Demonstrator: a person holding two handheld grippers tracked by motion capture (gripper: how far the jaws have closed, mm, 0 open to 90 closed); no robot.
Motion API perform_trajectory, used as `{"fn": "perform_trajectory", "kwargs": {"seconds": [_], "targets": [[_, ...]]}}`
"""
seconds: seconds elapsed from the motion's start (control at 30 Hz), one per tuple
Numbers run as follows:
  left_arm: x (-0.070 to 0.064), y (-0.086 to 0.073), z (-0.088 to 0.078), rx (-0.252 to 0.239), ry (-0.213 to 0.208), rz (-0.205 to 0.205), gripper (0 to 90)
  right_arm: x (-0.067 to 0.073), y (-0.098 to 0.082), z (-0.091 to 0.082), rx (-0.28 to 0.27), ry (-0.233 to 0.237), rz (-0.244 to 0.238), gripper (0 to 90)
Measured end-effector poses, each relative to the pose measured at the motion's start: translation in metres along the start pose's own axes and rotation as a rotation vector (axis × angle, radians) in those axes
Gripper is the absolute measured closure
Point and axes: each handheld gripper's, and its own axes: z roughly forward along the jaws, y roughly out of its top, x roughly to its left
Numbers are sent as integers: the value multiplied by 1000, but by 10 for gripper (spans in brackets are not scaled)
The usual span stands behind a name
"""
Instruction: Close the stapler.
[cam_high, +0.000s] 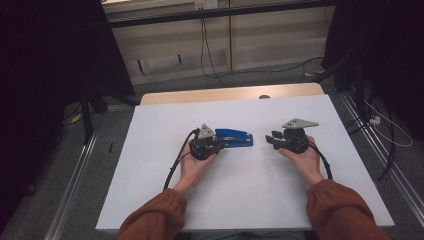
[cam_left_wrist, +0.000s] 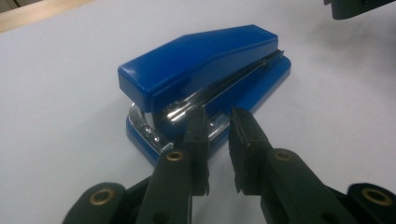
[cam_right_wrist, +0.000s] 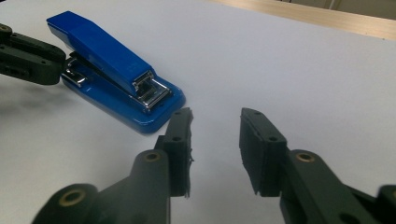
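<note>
1. My left hand (cam_high: 192, 162) rests on the white table (cam_high: 160, 200) and holds the left gripper (cam_high: 216, 145), which points right, toward the middle of the table. A black cable (cam_high: 175, 162) loops from it back along my forearm.
2. In the left gripper view the left gripper's (cam_left_wrist: 218, 122) jaws stand a narrow gap apart with nothing between them. Their tips sit just at the near side of the blue stapler (cam_left_wrist: 205, 84), by its shiny metal strip; whether they touch it I cannot tell.
3. The blue stapler (cam_high: 235, 137) lies flat on the table between my two grippers, its length running left to right, just right of the left gripper.
4. The right gripper (cam_high: 271, 140) is in my right hand (cam_high: 302, 159) and points left at the stapler's right end, a small gap short of it.
5. In the right gripper view the right gripper's (cam_right_wrist: 215, 119) jaws are partly open and empty, with bare table between them. The stapler (cam_right_wrist: 112, 70) lies just beyond the left jaw tip, close but apart.
</note>
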Motion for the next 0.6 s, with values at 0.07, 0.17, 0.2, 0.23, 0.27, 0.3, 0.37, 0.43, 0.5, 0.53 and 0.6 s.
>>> {"fn": "perform_trajectory", "kwargs": {"seconds": [0.07,0.17,0.2,0.23,0.27,0.3,0.37,0.43,0.5,0.53,0.6], "targets": [[0,-1,-1,2,6,-4,741,0,0,0,-3,2,4,573],[1,-3,-4,-4,-4,-43,677,0,-1,-1,-7,-6,16,462],[1,-4,-4,-2,-4,-58,631,-1,-1,-1,-12,-17,23,413],[1,-4,-5,3,2,-47,608,-2,-2,-1,-14,-16,29,401],[1,-5,-5,4,4,-47,591,-2,-2,0,-14,-15,30,384],[1,-5,-6,5,0,-53,571,-3,-2,0,-15,-21,31,355],[1,-6,-7,7,-3,-48,532,-3,-2,0,-27,-24,43,309],[1,-5,-9,2,4,-53,480,-2,-1,-1,-30,-27,30,268],[0,-5,-13,3,13,-56,437,0,0,-2,-37,-23,28,209],[0,-6,-14,6,23,-56,411,2,0,-2,-39,-28,27,177],[0,-6,-16,7,38,-45,345,3,1,-3,-47,-18,20,112]]}}
